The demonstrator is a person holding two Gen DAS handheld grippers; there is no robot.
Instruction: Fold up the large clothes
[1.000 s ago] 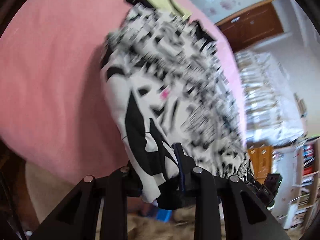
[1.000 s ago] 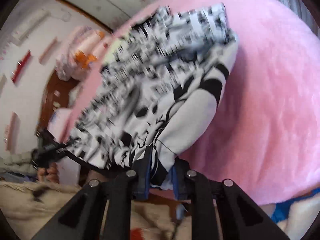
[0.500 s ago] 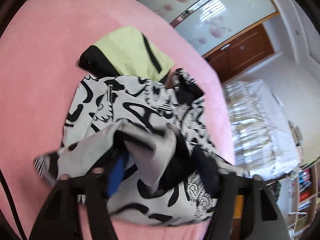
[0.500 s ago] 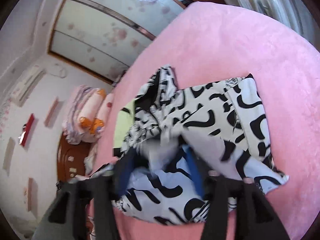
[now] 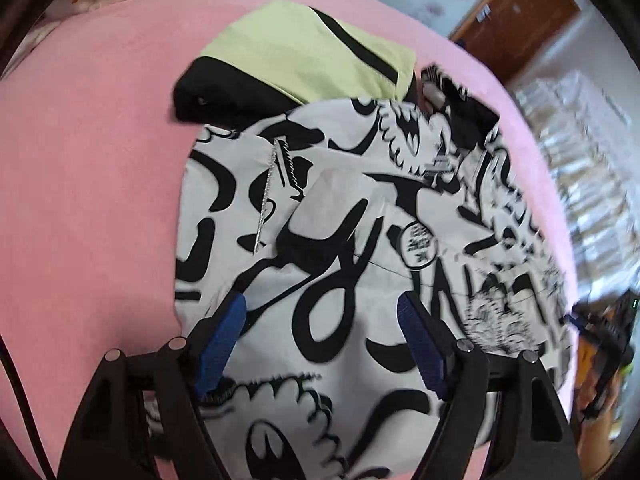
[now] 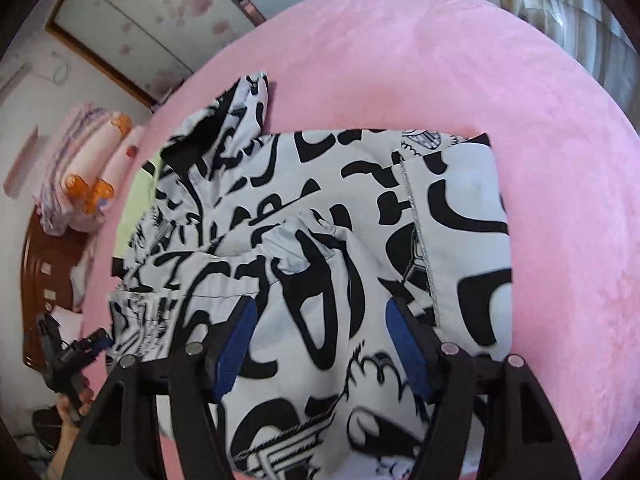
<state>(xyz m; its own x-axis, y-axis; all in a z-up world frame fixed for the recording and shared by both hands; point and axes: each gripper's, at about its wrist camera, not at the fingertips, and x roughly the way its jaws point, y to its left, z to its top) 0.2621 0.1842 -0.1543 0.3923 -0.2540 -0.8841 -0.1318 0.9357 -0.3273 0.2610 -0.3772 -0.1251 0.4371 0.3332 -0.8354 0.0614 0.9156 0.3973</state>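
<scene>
Both my jaws just opened wide, grip nothing; jacket (image 5: 340, 240) hem dropped onto itself mid-frame on bed (image 5: 92, 160). Fold laid.

The right gripper (image 6: 318, 334) points down at a white jacket (image 6: 320, 240) with black graffiti print, which lies folded on a pink bed (image 6: 500, 80). Its jaws have just been opening and now stand wide apart, with blue pads (image 6: 236, 344) on the inner sides. The cloth lies under and between the fingers, but the pads do not press on it. A silver zipper (image 6: 420, 240) runs down the right part of the jacket. A yellow-green garment (image 6: 136, 196) shows from under the jacket's left edge. At the lower left, a hand (image 6: 74, 412) holds the left gripper (image 6: 68, 354). Pink pillows (image 6: 80, 168) lie far left.
</scene>
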